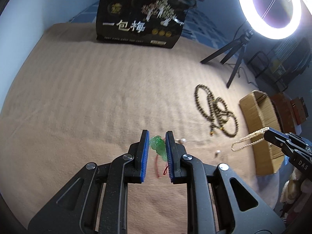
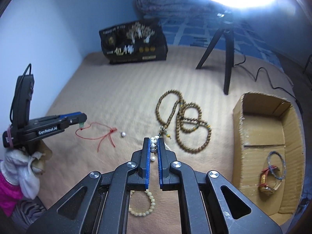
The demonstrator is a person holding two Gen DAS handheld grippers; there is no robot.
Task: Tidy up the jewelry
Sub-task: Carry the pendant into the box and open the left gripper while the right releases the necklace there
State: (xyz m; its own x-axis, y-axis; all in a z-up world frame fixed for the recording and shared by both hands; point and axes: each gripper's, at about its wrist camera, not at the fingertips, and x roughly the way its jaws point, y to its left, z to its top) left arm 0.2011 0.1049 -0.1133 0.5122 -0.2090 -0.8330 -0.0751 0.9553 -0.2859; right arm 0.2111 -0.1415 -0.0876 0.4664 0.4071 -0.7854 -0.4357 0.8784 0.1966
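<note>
Fig. legend, L to R. Surface: a bed w/ a tan ribbed blanket [image 2: 117,89], not a bench.

Left tongs [image 1: 157,136], 1 unit, labelled "GenRobot.AI" on the side in the right wrist view, were pinching 1 green jade pendant [image 1: 159,146] between the blue pads. Its red cord [image 2: 97,134] trailed onto the blanket, w/ a knot and two loose ends.

Just right of the cord lay 1 loose pearl [image 2: 122,134]. The left wrist view showed 2 such pearls, the second [image 1: 217,152] nearer the camera.

Behind, at centre, stood 1 black box [image 1: 140,25] against the wall, printed w/ white trees, 3 gold medals and "一包梅"; smaller text was unreadable.

Right tongs [image 2: 153,139], 1 unit, marked "DAS" in the left wrist view, were closed on 1 pearl strand [image 2: 154,146], which hung in a loop in that view. Below lay 1 cream bead bracelet [image 2: 144,206].

Next right: 1 long brown bead mala [image 2: 185,124], coiled in several loops on the blanket.

Further right: 1 ring light [image 1: 270,9] on a black tripod.

Far right: 1 open cardboard box [image 2: 239,117] holding 1 blue bangle [image 2: 276,164] and 1 watch [image 2: 268,183] w/ red strap, touching each other.
</note>
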